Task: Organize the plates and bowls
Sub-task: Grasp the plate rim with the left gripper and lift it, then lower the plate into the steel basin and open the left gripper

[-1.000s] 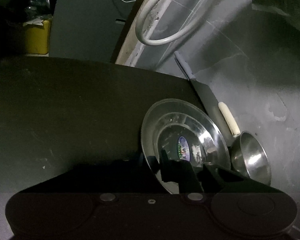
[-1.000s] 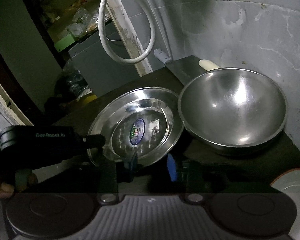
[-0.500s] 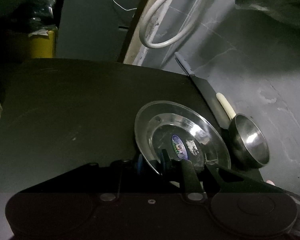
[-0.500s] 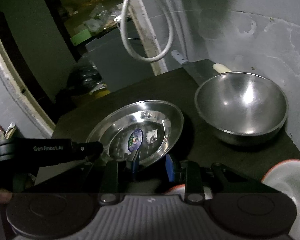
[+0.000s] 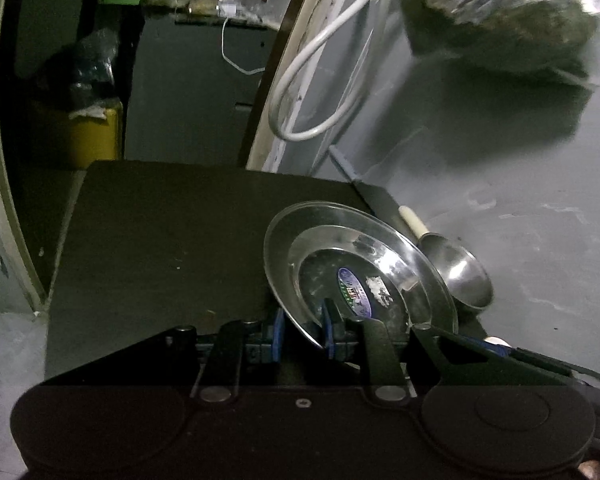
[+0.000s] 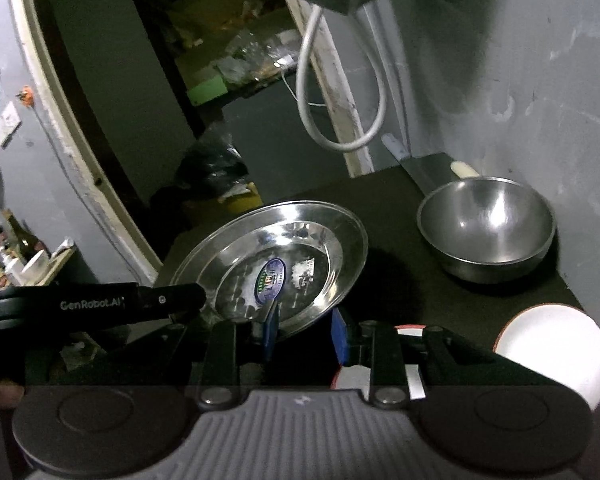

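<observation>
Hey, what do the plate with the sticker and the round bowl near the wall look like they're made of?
Plate: likely stainless steel with a polished finish, judging by its mirror glare and thin rolled rim. Round bowl: also looks like steel but more brushed, with softer, streaky highlights inside.

Dim, worn home kitchen corner.
Shown by steel plate (image 6: 284,256) and steel bowl (image 6: 488,228) on dark countertop (image 5: 160,248), stained grey wall (image 6: 540,92), white hose (image 5: 308,92), cluttered shelf (image 6: 236,60).
</observation>
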Available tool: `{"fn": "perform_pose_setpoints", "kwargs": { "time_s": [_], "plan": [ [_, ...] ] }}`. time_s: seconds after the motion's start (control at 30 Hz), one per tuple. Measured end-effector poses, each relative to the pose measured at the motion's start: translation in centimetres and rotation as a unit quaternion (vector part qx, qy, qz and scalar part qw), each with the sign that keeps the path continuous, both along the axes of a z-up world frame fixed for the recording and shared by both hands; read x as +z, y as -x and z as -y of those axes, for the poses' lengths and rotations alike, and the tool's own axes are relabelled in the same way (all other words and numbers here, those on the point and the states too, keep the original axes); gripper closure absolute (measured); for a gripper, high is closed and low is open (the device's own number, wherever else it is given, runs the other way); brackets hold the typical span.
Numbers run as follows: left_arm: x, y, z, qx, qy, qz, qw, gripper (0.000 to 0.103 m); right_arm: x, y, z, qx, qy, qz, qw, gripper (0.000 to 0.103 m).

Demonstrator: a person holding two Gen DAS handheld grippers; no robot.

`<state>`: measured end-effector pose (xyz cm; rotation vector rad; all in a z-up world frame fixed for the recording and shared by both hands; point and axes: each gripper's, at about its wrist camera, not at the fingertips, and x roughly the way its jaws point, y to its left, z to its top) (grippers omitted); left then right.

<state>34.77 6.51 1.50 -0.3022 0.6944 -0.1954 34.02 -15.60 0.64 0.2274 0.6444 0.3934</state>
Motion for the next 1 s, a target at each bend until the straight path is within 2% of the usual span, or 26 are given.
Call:
{"fn": "perform_pose_setpoints", "kwargs": {
  "time_s": [0.17, 0.5, 1.0],
  "plan": [
    [1.3, 3.3, 0.3, 0.007, -0.013, 0.013, 0.9998, 0.080, 1.4, 2.6, -0.1, 0.019, 0.002, 0.014, 1.000, 0.071],
    [2.3, 8.7, 0.2, 0.025, -0.037, 0.015, 0.9989, 0.079, 1.9, 6.7, -0.3, 0.045, -0.011, 0.008, 0.999, 0.071],
    [0.6, 15.4, 0.0, 0.049, -0.053, -0.028, 0.9970, 0.077, 0.0, 11.6, -0.6, 0.084, -0.018, -0.035, 0.996, 0.071]
  ]
}}
